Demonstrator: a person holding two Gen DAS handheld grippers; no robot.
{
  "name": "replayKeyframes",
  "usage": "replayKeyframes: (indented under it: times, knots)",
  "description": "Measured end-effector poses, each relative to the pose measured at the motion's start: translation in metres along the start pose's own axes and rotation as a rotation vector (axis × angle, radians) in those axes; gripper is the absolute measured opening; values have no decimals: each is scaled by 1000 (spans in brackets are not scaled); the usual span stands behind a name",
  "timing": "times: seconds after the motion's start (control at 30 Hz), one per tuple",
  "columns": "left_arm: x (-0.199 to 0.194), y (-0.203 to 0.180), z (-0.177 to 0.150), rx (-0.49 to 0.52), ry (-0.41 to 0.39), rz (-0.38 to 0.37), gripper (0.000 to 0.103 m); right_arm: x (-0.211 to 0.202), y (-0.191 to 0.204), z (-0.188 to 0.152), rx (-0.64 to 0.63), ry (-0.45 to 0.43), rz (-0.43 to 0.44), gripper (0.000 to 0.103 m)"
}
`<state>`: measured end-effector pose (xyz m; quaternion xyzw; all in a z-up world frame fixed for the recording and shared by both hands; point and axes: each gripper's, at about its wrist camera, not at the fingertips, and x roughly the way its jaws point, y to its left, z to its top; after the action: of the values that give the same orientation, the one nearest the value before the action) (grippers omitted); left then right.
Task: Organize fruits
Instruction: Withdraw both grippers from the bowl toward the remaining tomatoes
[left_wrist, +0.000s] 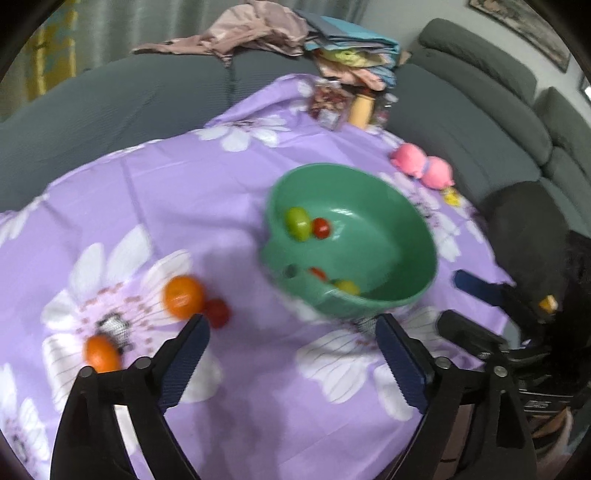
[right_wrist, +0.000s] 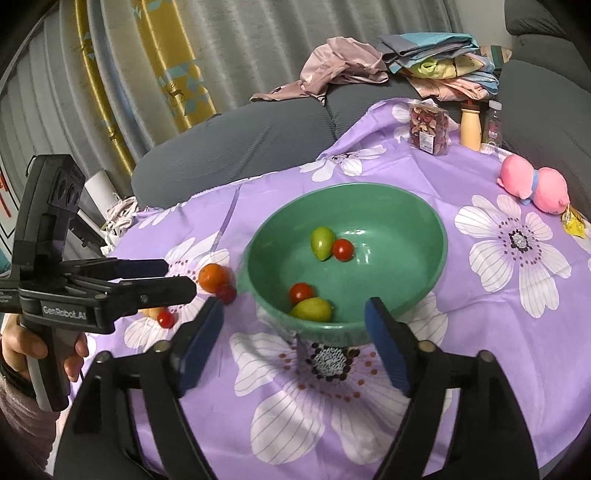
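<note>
A green bowl stands on the purple flowered cloth; in it lie two green-yellow fruits and two red tomatoes. Left of the bowl on the cloth are an orange and red tomatoes. My right gripper is open and empty at the bowl's near rim. My left gripper, also open and empty, hangs between the bowl and two oranges with a tomato.
A pink plush toy, a yellow packet, a snack bag and a bottle sit at the table's far side. A grey sofa with piled clothes curves behind. A hand holds the left gripper's handle.
</note>
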<state>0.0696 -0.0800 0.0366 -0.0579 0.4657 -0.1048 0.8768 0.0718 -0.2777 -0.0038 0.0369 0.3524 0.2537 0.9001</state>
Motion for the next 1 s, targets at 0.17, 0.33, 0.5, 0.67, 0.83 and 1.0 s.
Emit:
replayKeyframes:
  times: [0.17,0.33,0.5,0.67,0.83,1.0]
  knots:
    - [-11,8,-13,-7,-3,25,93,-6,13,-5,-28,10,2,88]
    - [-23,15,-28,-12,-11,18,100,-10,29,-8,-61,25,16,88]
    - [-36,27,-42,-40,-22,14,100,-12,46,-10,-103,33,31,91]
    - [-48,42,-57,-69,-25,29,100,-11,63,-11,-135,44,44,92]
    - [-57,59,-69,-105,-24,42,100,-7,80,-12,-172,59,60,92]
    - [-59,70,-77,-128,-22,43,100,-3,93,-12,-200,73,75,92]
